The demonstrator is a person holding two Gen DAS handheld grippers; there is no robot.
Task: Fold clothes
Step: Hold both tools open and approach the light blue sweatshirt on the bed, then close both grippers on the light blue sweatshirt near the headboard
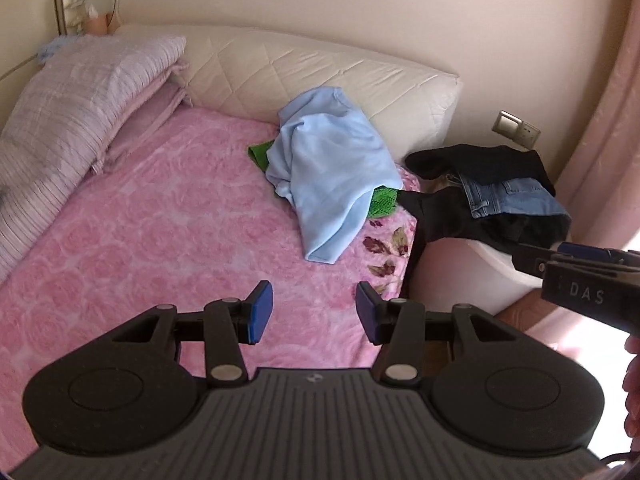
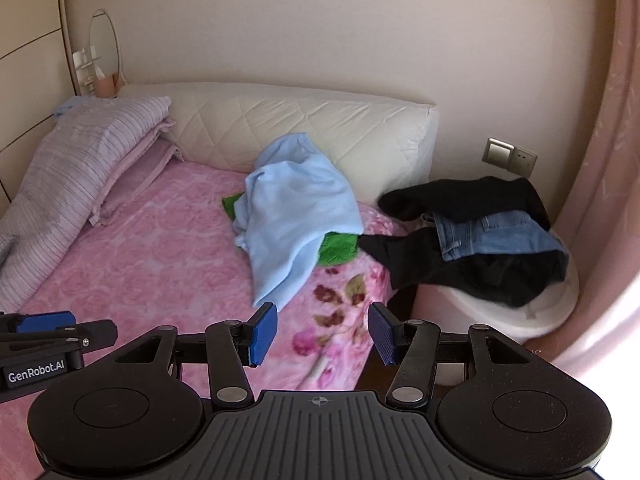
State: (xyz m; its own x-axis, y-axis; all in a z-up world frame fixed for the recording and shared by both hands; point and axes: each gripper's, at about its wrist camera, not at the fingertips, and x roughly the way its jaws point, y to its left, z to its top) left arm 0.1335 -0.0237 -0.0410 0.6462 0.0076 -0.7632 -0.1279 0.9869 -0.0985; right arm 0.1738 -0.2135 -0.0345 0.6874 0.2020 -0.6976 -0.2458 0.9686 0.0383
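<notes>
A crumpled light blue garment lies heaped on the pink bed, covering most of a green garment. Black clothes and blue jeans are piled on a white stand beside the bed. My left gripper hovers open over the pink blanket, well short of the blue garment. My right gripper is open and empty above the bed's near right corner. Each gripper shows at the edge of the other's view.
The pink rose-patterned blanket covers the bed. Striped lilac pillows lie at the left against a cream quilted headboard. A pink curtain hangs at the right. A wall switch and socket sit above the stand.
</notes>
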